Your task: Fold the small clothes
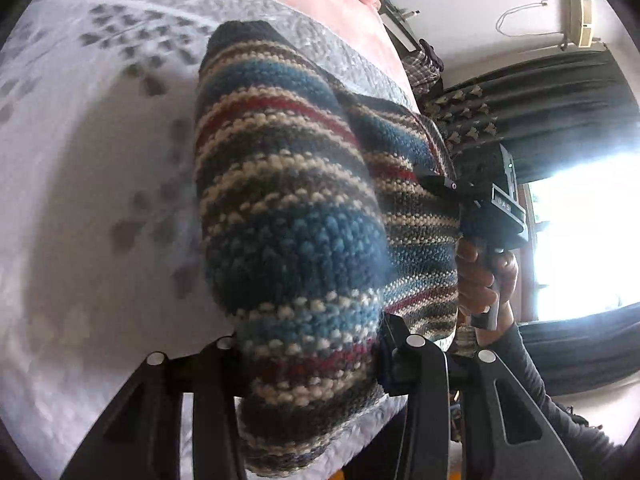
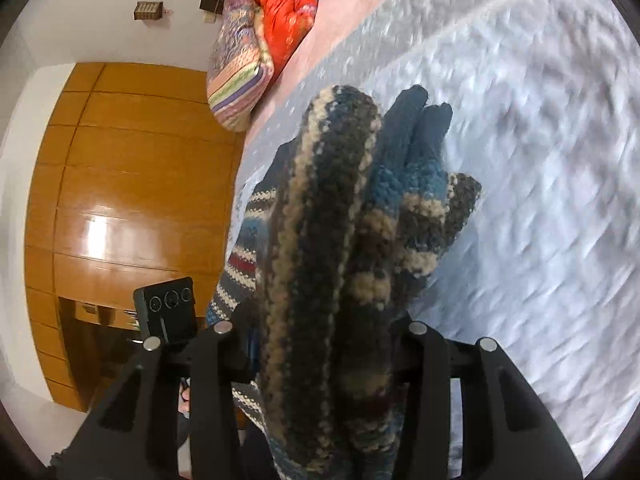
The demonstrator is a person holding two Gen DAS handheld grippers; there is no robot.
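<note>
One striped blue, cream and red knitted garment (image 1: 304, 216) hangs over a pale grey bedspread (image 1: 80, 184), clamped by two black grippers, left gripper (image 1: 316, 344) and right gripper (image 2: 324, 332).

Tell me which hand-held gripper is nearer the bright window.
Right. The right hand-held gripper grips the striped knitted garment on the bright window side; the left hand-held gripper holds its opposite end, farther away.
</note>
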